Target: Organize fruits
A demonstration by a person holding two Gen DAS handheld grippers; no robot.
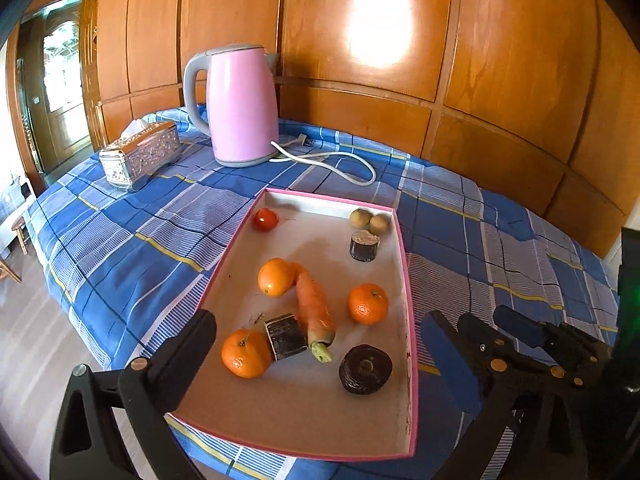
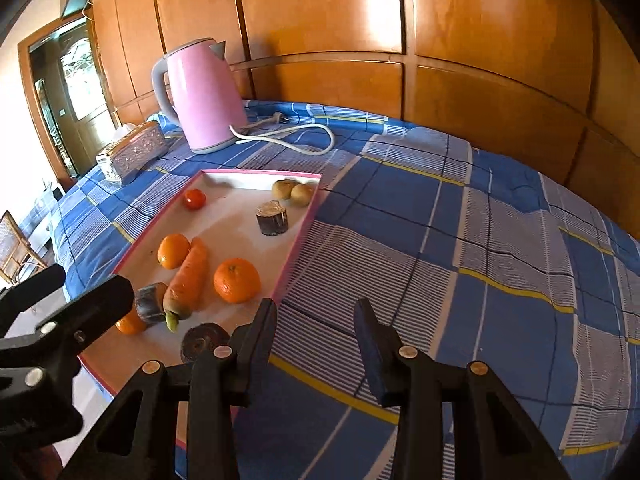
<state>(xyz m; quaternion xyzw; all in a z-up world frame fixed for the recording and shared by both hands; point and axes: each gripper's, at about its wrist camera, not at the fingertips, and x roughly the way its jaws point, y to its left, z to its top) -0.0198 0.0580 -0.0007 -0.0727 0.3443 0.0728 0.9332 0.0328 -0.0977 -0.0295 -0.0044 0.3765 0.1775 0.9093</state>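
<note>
A pink-rimmed white tray (image 1: 412, 320) (image 2: 298, 236) lies on the blue plaid cloth. In it are three oranges (image 1: 245, 354) (image 1: 274, 277) (image 1: 368, 303), a carrot (image 1: 314, 310) (image 2: 188, 280), a red tomato (image 1: 266, 219) (image 2: 195, 198), two kiwis (image 1: 370, 220) (image 2: 294, 191) and three dark cut pieces (image 1: 365, 369) (image 1: 285, 336) (image 1: 364, 245). My left gripper (image 1: 316, 344) is open and empty over the tray's near end. My right gripper (image 2: 316, 328) is open and empty, just right of the tray; it also shows in the left wrist view (image 1: 472, 332).
A pink kettle (image 1: 240, 108) (image 2: 204, 96) with a white cord (image 1: 340, 160) stands at the back by the wood-panelled wall. A silver tissue box (image 1: 138, 156) (image 2: 132, 154) sits at the back left. Plaid cloth (image 2: 460, 260) stretches to the right of the tray.
</note>
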